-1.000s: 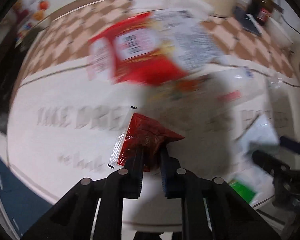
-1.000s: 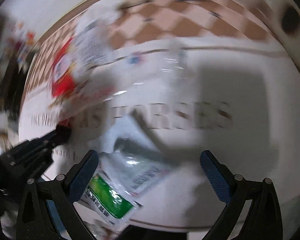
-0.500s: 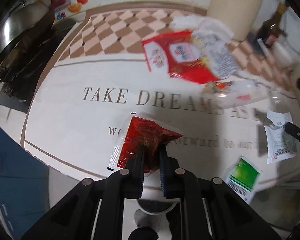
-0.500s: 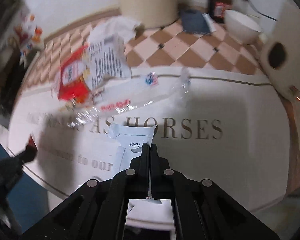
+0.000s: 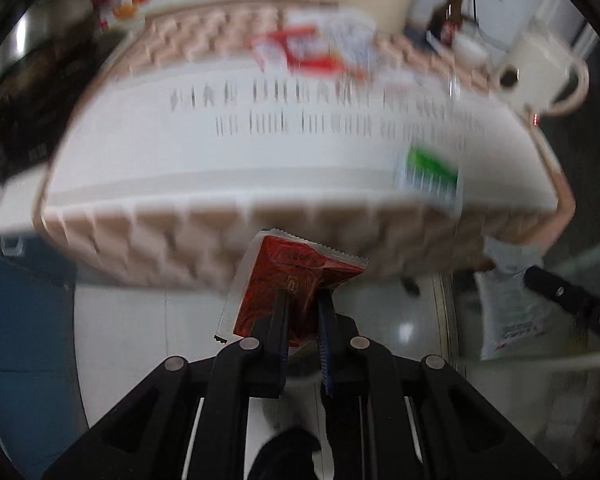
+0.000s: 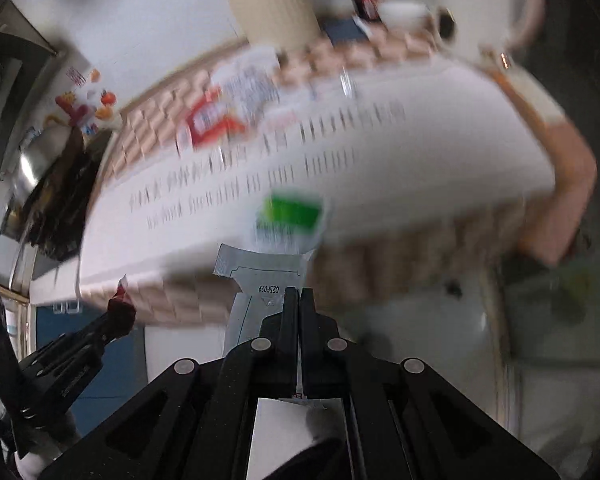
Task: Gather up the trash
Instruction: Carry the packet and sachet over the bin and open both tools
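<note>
The left gripper (image 5: 303, 300) is holding a red sachet (image 5: 296, 280), with its jaws closed on the lower part of it. The sachet is hanging in the air in front of the near edge of the table (image 5: 260, 168), below the tabletop level and not touching it. The right gripper (image 6: 299, 300) is pinching a white packet (image 6: 260, 276) between jaws that are pressed almost together; this packet is also off the table, in front of its near edge. In the left view the white packet (image 5: 508, 300) is showing at the far right, beside the dark tip of the right gripper.

On the table, a green and white packet (image 5: 430, 176) is lying near the near right edge. A red and white wrapper (image 5: 300, 52) is lying at the far side, and a clear wrapper seems to be next to it, but the blur is too strong to be sure. A cream holder (image 6: 272, 4), a dark bottle (image 5: 450, 12) and a white jug (image 5: 540, 68) are standing at the far right. Both views are blurred, so the printed text on the cloth is not readable.
</note>
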A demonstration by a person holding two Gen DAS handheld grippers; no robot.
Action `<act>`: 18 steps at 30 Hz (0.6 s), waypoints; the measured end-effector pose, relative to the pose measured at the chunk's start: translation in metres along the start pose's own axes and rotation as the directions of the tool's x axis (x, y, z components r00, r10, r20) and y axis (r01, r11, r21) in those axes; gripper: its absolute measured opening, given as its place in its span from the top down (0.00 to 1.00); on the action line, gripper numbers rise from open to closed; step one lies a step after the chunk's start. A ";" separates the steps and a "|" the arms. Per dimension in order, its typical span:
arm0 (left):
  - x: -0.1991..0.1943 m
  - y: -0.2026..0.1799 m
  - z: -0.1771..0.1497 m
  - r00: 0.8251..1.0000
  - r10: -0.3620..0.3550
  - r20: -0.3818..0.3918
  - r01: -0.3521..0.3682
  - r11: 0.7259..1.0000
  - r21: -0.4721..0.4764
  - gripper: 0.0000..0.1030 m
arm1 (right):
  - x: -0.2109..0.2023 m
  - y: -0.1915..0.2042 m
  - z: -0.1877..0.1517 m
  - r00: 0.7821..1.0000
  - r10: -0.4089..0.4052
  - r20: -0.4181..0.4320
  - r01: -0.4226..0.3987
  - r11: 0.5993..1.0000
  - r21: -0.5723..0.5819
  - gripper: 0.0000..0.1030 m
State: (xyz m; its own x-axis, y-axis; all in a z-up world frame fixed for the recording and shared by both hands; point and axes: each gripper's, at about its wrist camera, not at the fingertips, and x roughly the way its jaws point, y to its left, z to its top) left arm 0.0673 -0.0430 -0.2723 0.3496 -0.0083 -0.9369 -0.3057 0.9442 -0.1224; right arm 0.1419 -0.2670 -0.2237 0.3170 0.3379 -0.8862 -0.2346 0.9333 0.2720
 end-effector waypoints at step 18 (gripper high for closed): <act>0.409 0.074 -0.137 0.848 -0.285 -0.447 0.099 0.913 -0.396 0.90 | 0.398 -0.100 -0.215 0.907 -0.044 -0.419 0.119 0.980 0.156 1.00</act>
State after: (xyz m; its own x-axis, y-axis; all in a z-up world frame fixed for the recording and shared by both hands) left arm 0.0668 -0.0217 -0.7095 -0.0119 -0.4236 -0.9058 -0.5949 0.7311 -0.3341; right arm 0.0940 -0.2519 -0.6840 -0.0869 0.2148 -0.9728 -0.0483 0.9744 0.2195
